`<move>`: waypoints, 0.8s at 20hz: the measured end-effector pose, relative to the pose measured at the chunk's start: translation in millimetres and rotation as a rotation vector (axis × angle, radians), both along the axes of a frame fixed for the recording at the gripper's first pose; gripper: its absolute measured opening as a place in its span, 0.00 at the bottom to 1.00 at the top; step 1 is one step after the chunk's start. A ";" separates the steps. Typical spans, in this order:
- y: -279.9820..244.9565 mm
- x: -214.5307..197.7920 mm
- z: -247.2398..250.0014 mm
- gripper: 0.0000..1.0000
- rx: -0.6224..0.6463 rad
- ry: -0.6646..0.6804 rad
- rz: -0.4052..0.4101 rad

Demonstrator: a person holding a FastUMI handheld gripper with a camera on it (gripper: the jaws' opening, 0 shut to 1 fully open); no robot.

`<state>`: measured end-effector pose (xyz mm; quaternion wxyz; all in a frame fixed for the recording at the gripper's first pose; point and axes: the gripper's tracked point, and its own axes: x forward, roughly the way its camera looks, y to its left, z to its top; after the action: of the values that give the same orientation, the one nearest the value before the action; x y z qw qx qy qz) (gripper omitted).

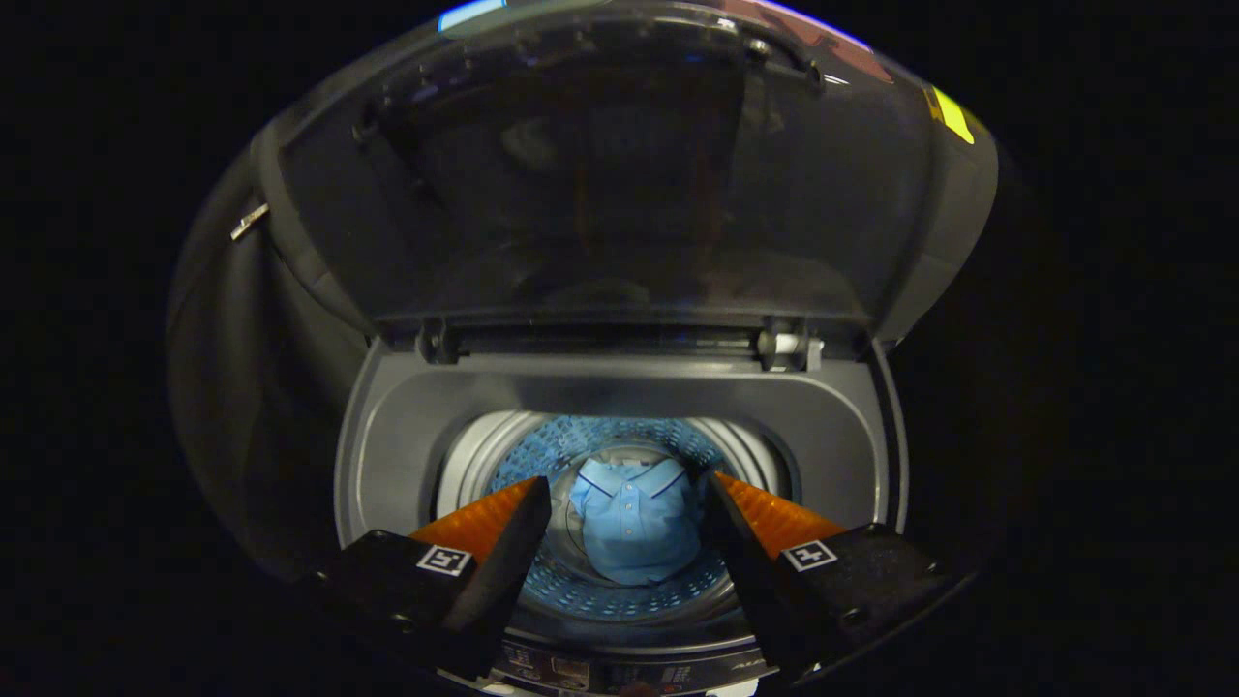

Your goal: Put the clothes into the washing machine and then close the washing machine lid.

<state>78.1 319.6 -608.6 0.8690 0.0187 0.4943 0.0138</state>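
Gripper (624, 503) fingers spread, empty, above the drum. Light-blue polo shirt (634, 528) lies in the drum, apparently released. Loading done; next, reach the raised lid (619, 165) and lower it.

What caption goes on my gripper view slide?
Open gripper above the washing machine, blue shirt in the drum, lid up.

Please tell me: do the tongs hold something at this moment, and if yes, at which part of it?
Nothing is held. The tongs are open above the washing machine, and the blue shirt lies down in the drum beyond the fingers, apart from them.
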 end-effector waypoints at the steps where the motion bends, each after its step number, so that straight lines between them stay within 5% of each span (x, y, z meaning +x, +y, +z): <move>1: 0.2 5.2 12.8 1.00 0.001 -0.024 0.001; 16: 19.4 101.8 216.2 1.00 0.044 -0.357 0.028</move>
<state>179.9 339.0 -392.4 0.9421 0.0281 0.3319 0.0396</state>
